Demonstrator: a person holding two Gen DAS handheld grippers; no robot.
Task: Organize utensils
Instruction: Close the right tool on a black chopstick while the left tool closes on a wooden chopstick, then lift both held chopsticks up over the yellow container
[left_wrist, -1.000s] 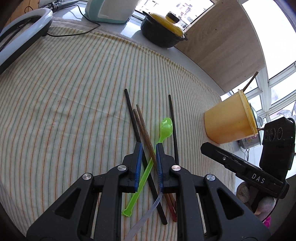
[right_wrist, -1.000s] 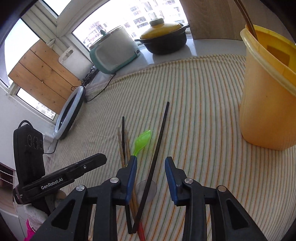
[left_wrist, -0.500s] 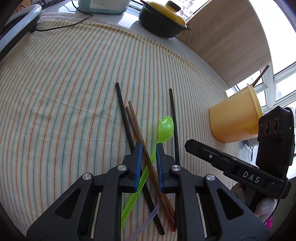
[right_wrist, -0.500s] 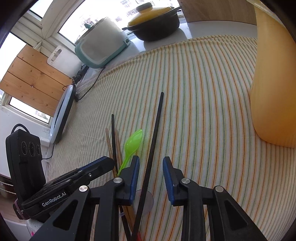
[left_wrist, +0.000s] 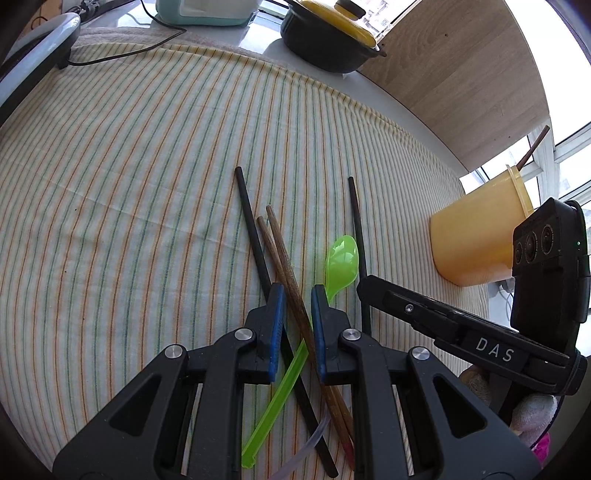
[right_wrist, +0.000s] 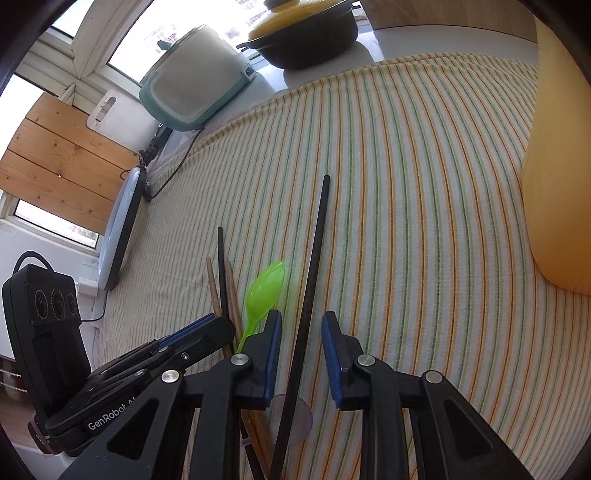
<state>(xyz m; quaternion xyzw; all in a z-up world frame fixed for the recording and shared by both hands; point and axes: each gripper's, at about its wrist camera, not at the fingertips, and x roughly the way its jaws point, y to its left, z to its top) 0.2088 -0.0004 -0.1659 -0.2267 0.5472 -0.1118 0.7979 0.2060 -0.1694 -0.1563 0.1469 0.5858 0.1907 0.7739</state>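
Two brown wooden chopsticks (left_wrist: 280, 243), two black chopsticks (left_wrist: 249, 218) and a green plastic spoon (left_wrist: 341, 258) lie on the striped cloth (left_wrist: 129, 166). My left gripper (left_wrist: 295, 295) is open, its jaws on either side of the brown chopsticks. My right gripper (right_wrist: 301, 325) is open, its jaws astride the separate black chopstick (right_wrist: 314, 254). The green spoon (right_wrist: 266, 291) lies just left of the right gripper. The yellow cup (left_wrist: 476, 236) stands at the right with one chopstick in it.
A black pot with a yellow lid (left_wrist: 332, 40) and a teal rice cooker (right_wrist: 192, 85) stand at the back edge. A cable (left_wrist: 122, 51) runs across the far cloth. A clear suction disc (right_wrist: 295, 417) lies under the right gripper. A ring lamp (right_wrist: 122, 229) sits at the left.
Both grippers have moved forward and lower over the utensils. The left jaws now frame the brown chopsticks instead of the spoon handle. The right jaws stay around the black chopstick.
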